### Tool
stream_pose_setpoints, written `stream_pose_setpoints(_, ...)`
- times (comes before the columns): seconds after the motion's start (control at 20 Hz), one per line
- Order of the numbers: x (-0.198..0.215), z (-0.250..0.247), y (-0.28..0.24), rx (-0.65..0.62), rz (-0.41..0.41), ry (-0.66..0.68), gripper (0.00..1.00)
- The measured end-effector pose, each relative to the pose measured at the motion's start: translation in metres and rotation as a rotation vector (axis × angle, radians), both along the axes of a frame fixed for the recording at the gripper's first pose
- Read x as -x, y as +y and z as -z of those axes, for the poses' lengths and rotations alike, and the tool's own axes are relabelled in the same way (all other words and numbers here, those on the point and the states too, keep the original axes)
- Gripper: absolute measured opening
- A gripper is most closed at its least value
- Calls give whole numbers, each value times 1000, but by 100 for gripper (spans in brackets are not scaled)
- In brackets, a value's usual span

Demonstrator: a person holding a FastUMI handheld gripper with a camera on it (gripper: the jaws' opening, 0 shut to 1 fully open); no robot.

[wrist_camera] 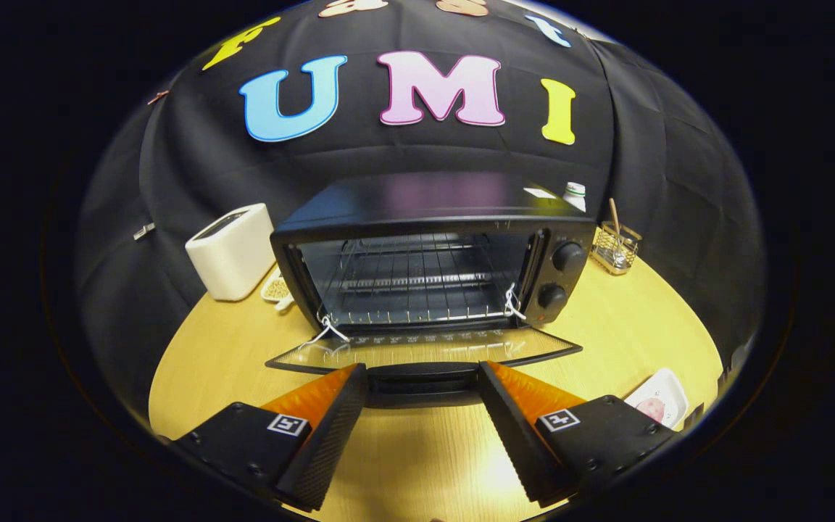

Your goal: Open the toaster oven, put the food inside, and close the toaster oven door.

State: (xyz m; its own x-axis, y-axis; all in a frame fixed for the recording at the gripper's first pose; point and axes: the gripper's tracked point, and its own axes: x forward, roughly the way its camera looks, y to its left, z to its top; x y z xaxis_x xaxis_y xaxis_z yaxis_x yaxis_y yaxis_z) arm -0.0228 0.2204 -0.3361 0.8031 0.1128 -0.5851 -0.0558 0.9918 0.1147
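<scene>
The tool (423, 371) has its fingers spread wide, holding nothing, with the tips flanking the handle (423, 378) of the oven (432, 254) door; whether they touch it I cannot tell. The oven stands on the bench (635, 326) straight ahead of the tool, its door (425, 349) dropped down flat toward the fingers, so the handle sits between the fingertips. Beyond the door the cavity is open, with a wire rack (410, 283) across it, and two knobs (568, 257) stack on the panel to the right of the opening. White ties hang at the door's two hinge corners. The food (651, 408) lies in a white dish (667, 388) on the bench, off to the right of the right finger and well apart from the oven. A white toaster (233, 250) stands to the left of the oven, close beside it, and a small wire holder (615, 248) stands behind the oven's right side.
</scene>
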Motion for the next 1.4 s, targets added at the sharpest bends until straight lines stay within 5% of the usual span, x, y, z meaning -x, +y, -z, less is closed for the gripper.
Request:
stream_pose_setpoints(0.35,38,63,-4,34,-53,176,100)
stream_pose_setpoints(0.55,53,66,-7,77,-101,170,100)
stream_pose_setpoints(1.0,45,2,-21,20,-180,54,100)
stream_pose_setpoints(1.4,35,-65,-100,-36,-209,-38,99)
